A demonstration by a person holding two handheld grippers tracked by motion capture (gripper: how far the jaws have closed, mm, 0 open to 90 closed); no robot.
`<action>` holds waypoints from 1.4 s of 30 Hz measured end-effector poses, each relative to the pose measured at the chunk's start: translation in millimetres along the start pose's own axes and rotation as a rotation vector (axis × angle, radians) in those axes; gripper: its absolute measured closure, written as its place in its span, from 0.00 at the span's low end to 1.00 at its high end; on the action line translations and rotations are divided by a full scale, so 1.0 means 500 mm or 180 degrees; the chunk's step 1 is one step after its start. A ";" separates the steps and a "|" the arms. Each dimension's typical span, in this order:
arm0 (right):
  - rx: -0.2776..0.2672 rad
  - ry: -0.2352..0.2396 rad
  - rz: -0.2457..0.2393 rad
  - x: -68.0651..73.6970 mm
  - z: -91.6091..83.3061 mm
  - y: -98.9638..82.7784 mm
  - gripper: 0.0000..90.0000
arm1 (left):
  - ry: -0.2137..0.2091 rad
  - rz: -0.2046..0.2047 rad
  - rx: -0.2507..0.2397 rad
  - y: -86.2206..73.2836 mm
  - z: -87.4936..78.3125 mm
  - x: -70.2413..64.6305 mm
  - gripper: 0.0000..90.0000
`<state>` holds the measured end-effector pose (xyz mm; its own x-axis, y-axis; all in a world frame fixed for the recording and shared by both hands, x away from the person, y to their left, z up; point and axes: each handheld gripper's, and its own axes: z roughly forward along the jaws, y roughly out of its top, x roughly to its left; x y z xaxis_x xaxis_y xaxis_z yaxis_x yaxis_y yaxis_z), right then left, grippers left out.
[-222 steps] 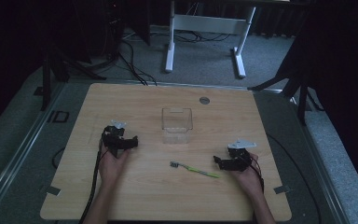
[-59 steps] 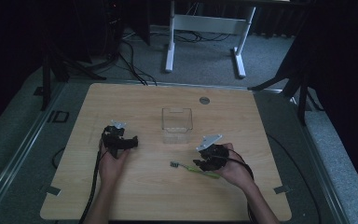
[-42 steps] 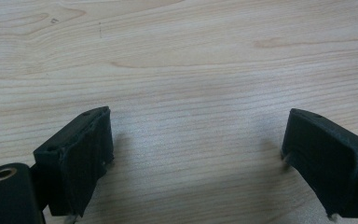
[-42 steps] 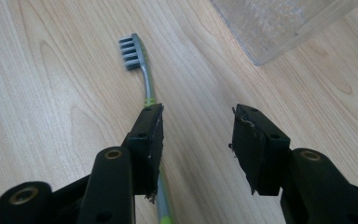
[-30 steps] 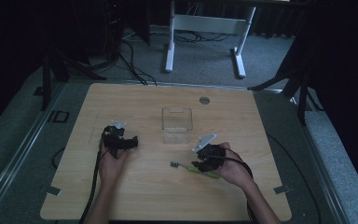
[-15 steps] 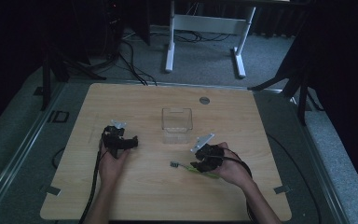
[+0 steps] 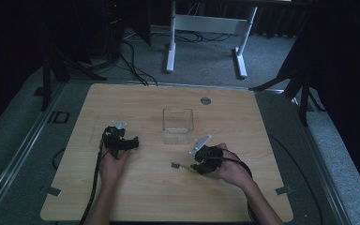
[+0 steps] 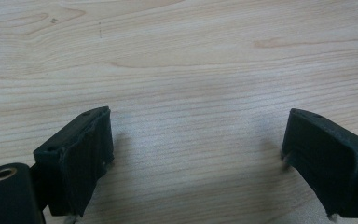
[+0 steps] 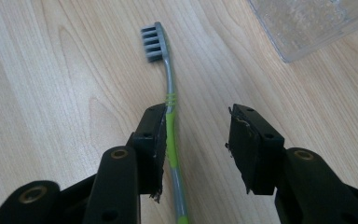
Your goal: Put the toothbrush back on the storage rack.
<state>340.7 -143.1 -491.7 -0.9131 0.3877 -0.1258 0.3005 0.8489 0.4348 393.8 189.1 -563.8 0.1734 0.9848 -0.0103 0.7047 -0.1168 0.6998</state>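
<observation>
Green-and-grey toothbrush (image 9: 170,121) runs off frame between the open right tongs (image 9: 198,140), touching one jaw; left tongs (image 8: 196,154) gape empty.

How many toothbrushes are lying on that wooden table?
1. The toothbrush lies flat on the table between the open jaws of the right hand-held gripper, near the clear container. No other is in view.

From high up my room looks dim, and the dark floor past the pale wooden table (image 7: 136,197) fades to black. My two gripper cameras are much brighter, with soft light and faint shadows under my black jaws. The grey and green plastic toothbrush (image 9: 167,112) looks sharp, but the clear plastic box (image 9: 307,23) is a bit blurry.
</observation>
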 end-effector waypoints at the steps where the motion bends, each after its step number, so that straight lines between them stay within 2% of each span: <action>1: 0.0007 0.0002 -0.0002 0.000 0.000 0.001 0.63 | 0.0000 0.0000 0.0000 0.000 0.000 0.000 0.10; 28: 0.0131 0.0079 -0.0068 0.001 0.004 0.012 0.65 | 0.0000 0.0000 0.0000 0.000 0.000 0.000 0.10; 42: 0.0238 0.0105 -0.0165 0.005 0.010 0.020 0.71 | 0.0000 0.0000 -0.0001 0.000 0.000 0.000 0.10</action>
<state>342.9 -132.1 -491.9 -0.9362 0.3317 -0.1165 0.2713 0.8923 0.3607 393.8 189.1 -563.8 0.1733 0.9848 -0.0104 0.7046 -0.1167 0.6999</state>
